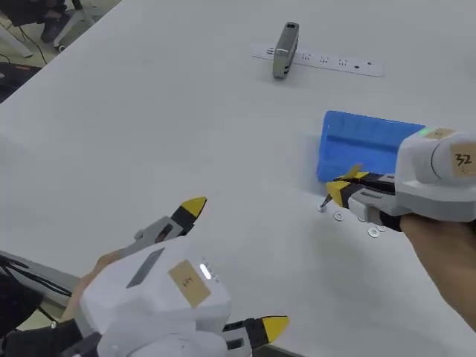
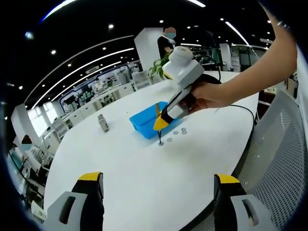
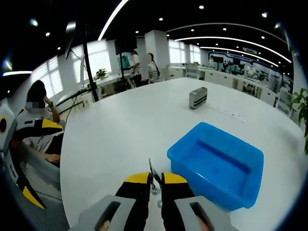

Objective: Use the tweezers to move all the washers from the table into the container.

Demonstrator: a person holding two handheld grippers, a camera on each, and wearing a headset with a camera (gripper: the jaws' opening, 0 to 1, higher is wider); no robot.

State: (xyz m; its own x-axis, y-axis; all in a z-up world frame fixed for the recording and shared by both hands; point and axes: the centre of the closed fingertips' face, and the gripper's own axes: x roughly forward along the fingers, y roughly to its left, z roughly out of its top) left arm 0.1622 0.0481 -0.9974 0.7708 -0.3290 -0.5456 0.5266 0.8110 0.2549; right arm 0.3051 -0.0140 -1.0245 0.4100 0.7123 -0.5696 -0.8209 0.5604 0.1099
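My right gripper (image 1: 340,189) is shut on thin metal tweezers (image 1: 326,202) that point down at the white table just in front of the blue container (image 1: 364,145). Several small washers (image 1: 338,216) lie on the table around and behind the tweezer tips. In the right gripper view the jaws (image 3: 153,179) pinch the tweezers (image 3: 151,172), with the container (image 3: 216,163) close on the right. My left gripper (image 1: 232,266) hangs open and holds nothing near the table's front edge. Its own view shows the right gripper (image 2: 161,122), the tweezer tip over a washer (image 2: 161,142), and the container (image 2: 144,120).
A white power strip (image 1: 320,59) with a grey metal block (image 1: 286,48) on it lies at the back of the table. The table edge (image 1: 44,286) runs close by the left gripper. People sit and stand beyond the table (image 3: 41,120).
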